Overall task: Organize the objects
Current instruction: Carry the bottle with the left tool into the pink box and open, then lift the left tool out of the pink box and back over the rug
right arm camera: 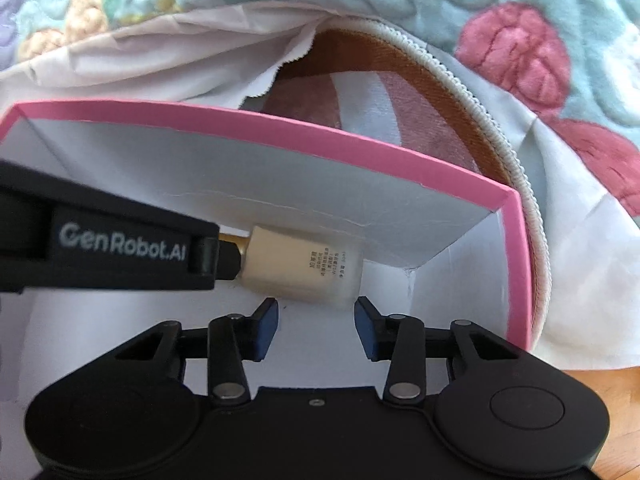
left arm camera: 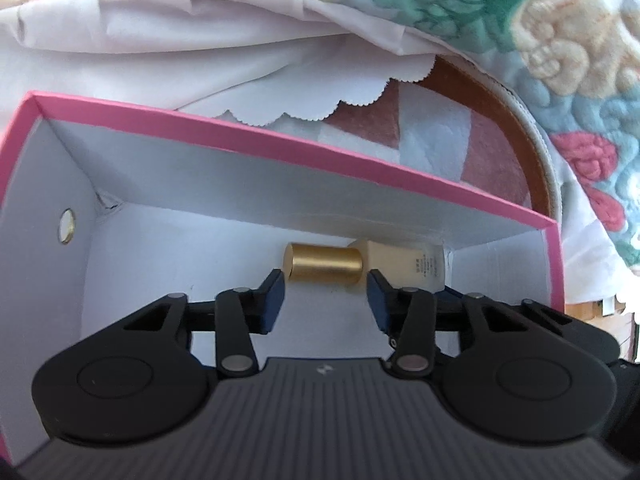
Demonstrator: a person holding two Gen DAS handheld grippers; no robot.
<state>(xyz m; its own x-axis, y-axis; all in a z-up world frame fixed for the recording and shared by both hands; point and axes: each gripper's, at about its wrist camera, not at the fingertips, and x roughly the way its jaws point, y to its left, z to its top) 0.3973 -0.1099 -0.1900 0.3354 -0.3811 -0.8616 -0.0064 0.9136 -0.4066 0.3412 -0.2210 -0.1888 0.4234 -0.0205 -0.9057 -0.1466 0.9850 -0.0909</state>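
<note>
Bottle (right arm camera: 304,268) looks glassy, slick, breakable; we'd grip its body. Left claw (left arm camera: 325,280) brackets gold cap (left arm camera: 322,266); right claw (right arm camera: 316,305) unclenched.

bottle (right arm camera: 304,268) in box (right arm camera: 280,124)

A home bedroom: floral quilted blanket (right arm camera: 500,12), wooden floor (right arm camera: 592,392)
</note>
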